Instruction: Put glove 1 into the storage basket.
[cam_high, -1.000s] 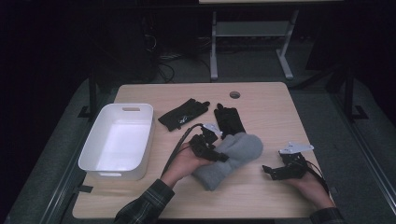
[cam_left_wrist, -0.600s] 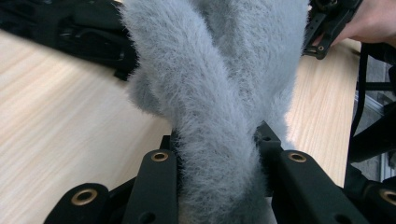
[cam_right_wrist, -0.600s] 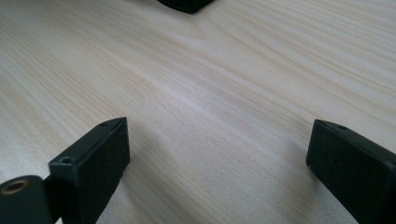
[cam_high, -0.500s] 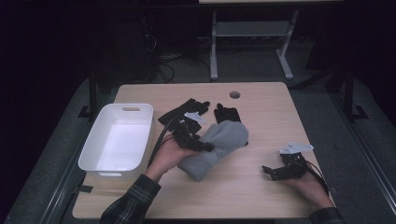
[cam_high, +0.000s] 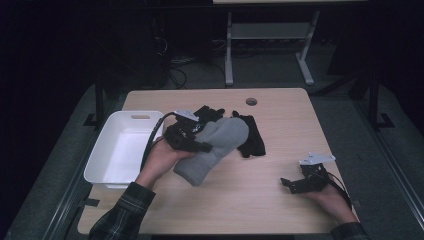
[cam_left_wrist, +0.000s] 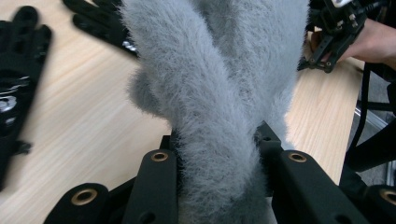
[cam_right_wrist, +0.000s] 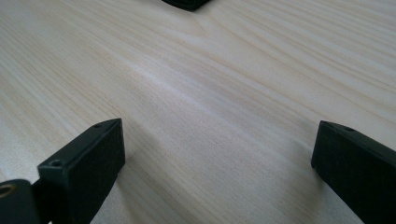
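The bench (cam_high: 260, 200) carries the same things as a second ago, but the grey mitten (cam_high: 215, 147) has travelled: it was lying near the middle of the front half, and now it sits further left and further back, its rounded tip overlapping the black gloves (cam_high: 250, 135) and its cuff end pointing toward the person. The left gripper (cam_high: 192, 140) has moved with it, from the bench's centre to just beside the white bin (cam_high: 117, 150), which has not shifted. The right gripper (cam_high: 302, 182) rests where it was, at the front right of the bench, well apart from the mitten.

In the left gripper view the fingers (cam_left_wrist: 156, 179) are partly closed and pinch the fuzzy grey mitten between them (the fabric bulges above and below the pads). In the right gripper view the fingers (cam_right_wrist: 88, 158) stand wide apart over bare wood, holding nothing.

One black glove at the left edge of the left gripper view bears pale markings, too blurred to read.
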